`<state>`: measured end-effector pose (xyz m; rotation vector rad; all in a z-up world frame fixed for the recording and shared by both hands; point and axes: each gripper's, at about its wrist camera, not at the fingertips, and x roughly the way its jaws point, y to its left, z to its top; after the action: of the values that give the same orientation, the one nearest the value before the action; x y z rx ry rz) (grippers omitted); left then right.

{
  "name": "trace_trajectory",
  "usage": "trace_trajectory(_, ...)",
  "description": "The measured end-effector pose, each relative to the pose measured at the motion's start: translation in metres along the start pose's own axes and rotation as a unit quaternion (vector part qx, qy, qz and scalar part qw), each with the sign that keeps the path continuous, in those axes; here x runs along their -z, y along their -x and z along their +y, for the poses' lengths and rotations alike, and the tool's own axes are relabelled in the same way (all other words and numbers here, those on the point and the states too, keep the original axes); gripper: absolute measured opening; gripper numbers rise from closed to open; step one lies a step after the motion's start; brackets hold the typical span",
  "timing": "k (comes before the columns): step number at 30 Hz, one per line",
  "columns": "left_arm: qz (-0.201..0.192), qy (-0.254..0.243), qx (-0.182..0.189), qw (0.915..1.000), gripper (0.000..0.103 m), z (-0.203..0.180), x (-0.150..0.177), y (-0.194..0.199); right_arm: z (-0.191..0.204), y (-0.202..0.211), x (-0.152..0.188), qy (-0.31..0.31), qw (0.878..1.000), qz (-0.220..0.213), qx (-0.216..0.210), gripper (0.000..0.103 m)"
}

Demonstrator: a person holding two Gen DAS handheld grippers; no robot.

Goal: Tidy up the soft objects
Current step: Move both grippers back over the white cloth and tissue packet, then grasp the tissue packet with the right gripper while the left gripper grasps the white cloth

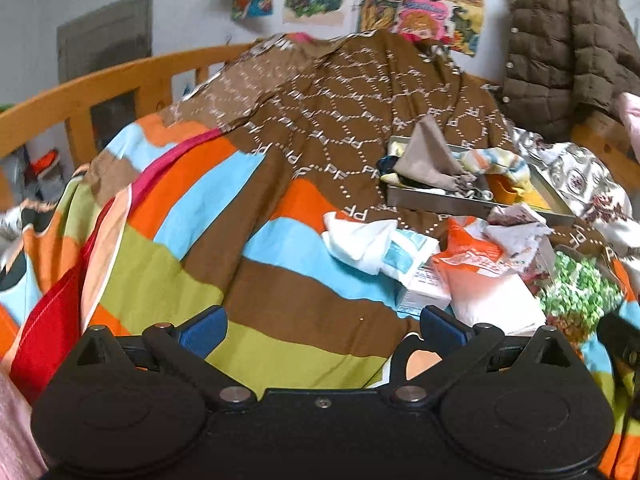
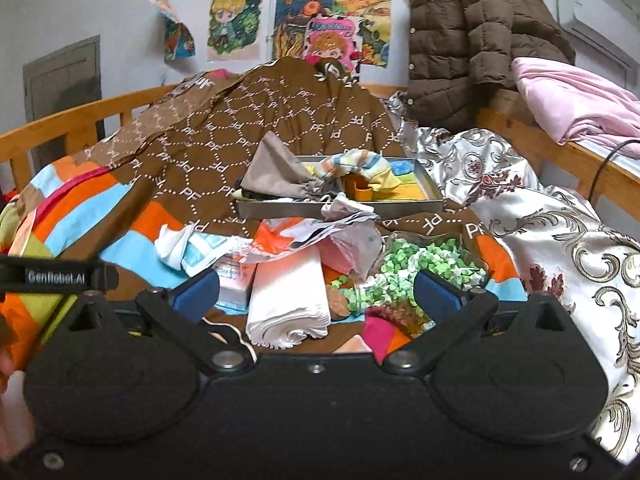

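Note:
A metal tray (image 2: 424, 203) (image 1: 416, 199) rests on a brown patterned blanket (image 2: 224, 148) (image 1: 340, 112) on the bed. In it lie a grey drawstring pouch (image 2: 276, 178) (image 1: 428, 156) and a pastel striped cloth (image 2: 368, 168) (image 1: 496, 162). In front of the tray sit a folded white cloth (image 2: 286, 300) (image 1: 492, 292), crumpled white wrappers (image 2: 184, 246) (image 1: 360, 244) and a bag of green paper stars (image 2: 404, 272) (image 1: 580, 292). My right gripper (image 2: 316, 294) stands open just above the white cloth. My left gripper (image 1: 324, 330) is open over the striped bedcover (image 1: 192, 216), holding nothing.
A brown puffer jacket (image 2: 472, 28) (image 1: 568, 48) hangs at the back right, with pink bedding (image 2: 576, 100) on the wooden rail beside it. A silver patterned quilt (image 2: 552, 232) covers the right side. The wooden bed frame (image 1: 100, 84) curves along the left.

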<state>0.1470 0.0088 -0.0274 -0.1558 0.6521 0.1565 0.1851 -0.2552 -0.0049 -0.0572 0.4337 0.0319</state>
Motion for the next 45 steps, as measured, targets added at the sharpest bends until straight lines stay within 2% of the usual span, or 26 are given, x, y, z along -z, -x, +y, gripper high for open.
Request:
trace_trajectory(4, 0.016, 0.017, -0.001, 0.9997, 0.102, 0.006, -0.005, -0.004, 0.001, -0.003, 0.0, 0.015, 1.0, 0.006, -0.009, 0.102)
trace_trajectory(7, 0.033, 0.016, 0.015, 0.9992, 0.102, 0.007, -0.015, -0.009, 0.002, -0.007, -0.001, 0.021, 1.0, 0.011, -0.02, 0.102)
trace_trajectory(15, 0.016, -0.059, 0.013, 0.998, 0.102, 0.005, -0.051, -0.021, 0.008, -0.02, -0.002, 0.038, 0.998, 0.024, -0.043, 0.102)
trace_trajectory(21, 0.03, -0.113, 0.019, 0.9929, 0.102, 0.001, -0.059, -0.042, 0.018, -0.038, -0.005, 0.057, 0.997, 0.02, -0.046, 0.102)
trace_trajectory(26, 0.021, -0.16, 0.021, 0.9866, 0.102, -0.002, -0.064, -0.06, 0.028, -0.056, -0.008, 0.079, 0.996, 0.012, -0.051, 0.102)
trace_trajectory(31, 0.026, -0.143, 0.027, 0.9891, 0.102, 0.008, -0.08, -0.08, 0.041, -0.075, -0.011, 0.116, 0.992, 0.006, -0.055, 0.102)
trace_trajectory(37, 0.042, -0.123, 0.059, 0.9897, 0.102, 0.017, -0.101, -0.107, 0.055, -0.091, -0.018, 0.181, 0.982, -0.025, -0.057, 0.102)
trace_trajectory(40, 0.045, -0.113, 0.081, 0.9892, 0.102, 0.018, -0.108, -0.116, 0.063, -0.101, -0.023, 0.214, 0.973, -0.041, -0.075, 0.102)
trace_trajectory(45, 0.025, -0.151, 0.12, 0.981, 0.101, 0.009, -0.109, -0.123, 0.081, -0.125, -0.028, 0.283, 0.953, -0.041, -0.102, 0.102)
